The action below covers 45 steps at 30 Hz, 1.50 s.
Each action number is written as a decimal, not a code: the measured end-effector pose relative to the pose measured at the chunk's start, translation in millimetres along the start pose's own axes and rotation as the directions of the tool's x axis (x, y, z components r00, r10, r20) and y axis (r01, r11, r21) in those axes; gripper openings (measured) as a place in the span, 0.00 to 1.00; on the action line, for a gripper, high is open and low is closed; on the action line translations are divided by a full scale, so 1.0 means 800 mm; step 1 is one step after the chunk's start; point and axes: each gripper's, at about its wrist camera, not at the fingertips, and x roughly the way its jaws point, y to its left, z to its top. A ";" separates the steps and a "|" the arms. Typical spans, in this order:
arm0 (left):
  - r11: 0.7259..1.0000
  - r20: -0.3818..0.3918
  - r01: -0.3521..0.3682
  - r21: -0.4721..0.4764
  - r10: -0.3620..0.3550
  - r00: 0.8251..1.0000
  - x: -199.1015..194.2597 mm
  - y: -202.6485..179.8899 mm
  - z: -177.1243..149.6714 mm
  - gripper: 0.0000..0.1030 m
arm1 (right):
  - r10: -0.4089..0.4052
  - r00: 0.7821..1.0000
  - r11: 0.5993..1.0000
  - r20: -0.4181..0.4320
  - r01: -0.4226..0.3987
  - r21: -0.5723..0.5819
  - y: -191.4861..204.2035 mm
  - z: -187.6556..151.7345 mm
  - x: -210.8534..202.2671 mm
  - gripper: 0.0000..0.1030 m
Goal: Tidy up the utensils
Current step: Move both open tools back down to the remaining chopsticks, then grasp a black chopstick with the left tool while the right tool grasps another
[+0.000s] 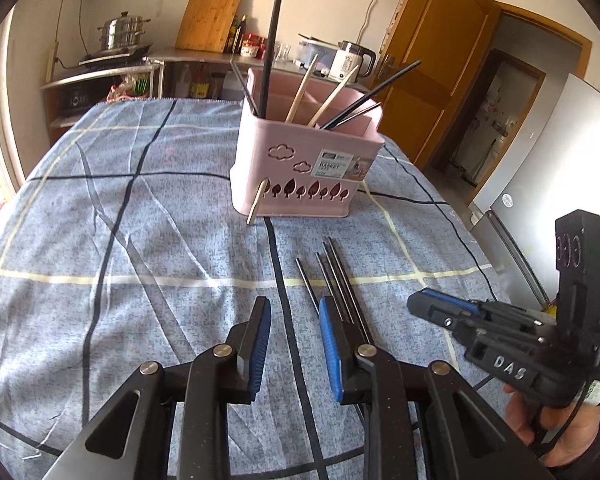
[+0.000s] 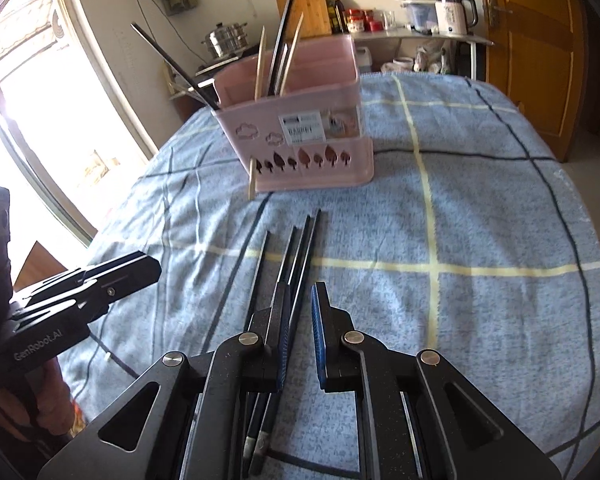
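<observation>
A pink utensil basket [image 1: 304, 160] stands on the blue checked tablecloth and holds several black and wooden chopsticks; it also shows in the right wrist view [image 2: 300, 148]. One wooden chopstick [image 1: 257, 202] leans against its front left corner. Several black chopsticks [image 1: 336, 280] lie on the cloth in front of the basket, also seen in the right wrist view [image 2: 296, 248]. My left gripper [image 1: 294, 340] is open and empty, just left of them. My right gripper [image 2: 301, 332] is open and empty, over their near ends; it shows in the left wrist view [image 1: 440, 304].
The table [image 2: 480, 220] ends at the right and near sides. Behind it stand a counter with a kettle [image 1: 354, 60], a steel pot [image 1: 122, 32], a cutting board [image 1: 208, 20] and bottles. A wooden door [image 1: 432, 64] and a fridge [image 1: 548, 168] are at right.
</observation>
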 end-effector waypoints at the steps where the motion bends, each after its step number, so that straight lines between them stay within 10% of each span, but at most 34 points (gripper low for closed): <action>1: 1.000 -0.009 0.000 -0.010 0.000 1.000 0.007 0.002 0.001 0.24 | -0.002 1.000 1.000 -0.012 0.002 0.002 -0.001 0.000 0.007 0.11; 37: 0.998 -0.122 -0.061 -0.029 0.057 0.991 0.115 -0.011 0.015 0.24 | -0.050 0.992 0.999 -0.115 0.050 -0.003 -0.023 -0.006 0.052 0.07; 45: 0.991 -0.127 -0.095 0.094 0.107 0.986 0.117 -0.024 0.014 0.04 | -0.046 0.992 0.999 -0.121 0.045 -0.012 -0.033 -0.009 0.046 0.07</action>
